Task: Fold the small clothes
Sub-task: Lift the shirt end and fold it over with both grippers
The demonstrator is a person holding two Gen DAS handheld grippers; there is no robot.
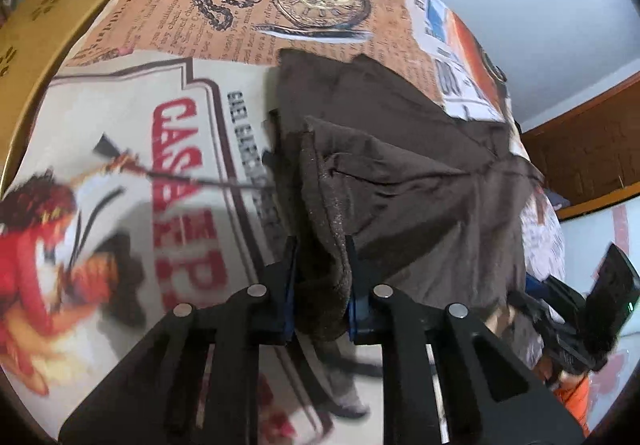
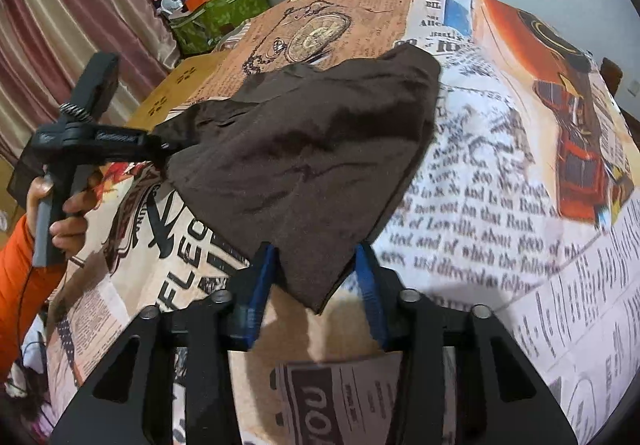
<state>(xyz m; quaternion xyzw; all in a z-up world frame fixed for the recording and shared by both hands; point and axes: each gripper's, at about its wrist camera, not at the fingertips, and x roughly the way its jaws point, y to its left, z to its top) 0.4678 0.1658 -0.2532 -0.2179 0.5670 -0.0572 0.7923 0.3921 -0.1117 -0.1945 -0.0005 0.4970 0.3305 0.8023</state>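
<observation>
Risk, as judged: the left tool (image 1: 322, 281) is pinching only a rolled edge of the brown garment (image 1: 400, 173), so the hem may be slipping out if the cloth is pulled taut between the two tools; a slack lift could also be letting the layers bunch instead of creasing flat. The right tool (image 2: 316, 281) is straddling a pointed corner of the same garment (image 2: 304, 165), its blue pads sitting apart from the cloth on either side at the lower centre of the right wrist frame, so I am reading it as not yet clamped; a lift from here would be dropping that corner. In the left wrist view the jaws are closed on the thick hem at lower centre. The garment is looking dark brown, soft, matte, already doubled over with several wrinkles and one stitched seam showing. It is lying across the middle of both frames on the surface (image 2: 500, 181), which is covered in a newspaper-print cloth. A hand (image 2: 60, 205) with an orange sleeve is holding the left tool at the left edge of the right wrist frame.
</observation>
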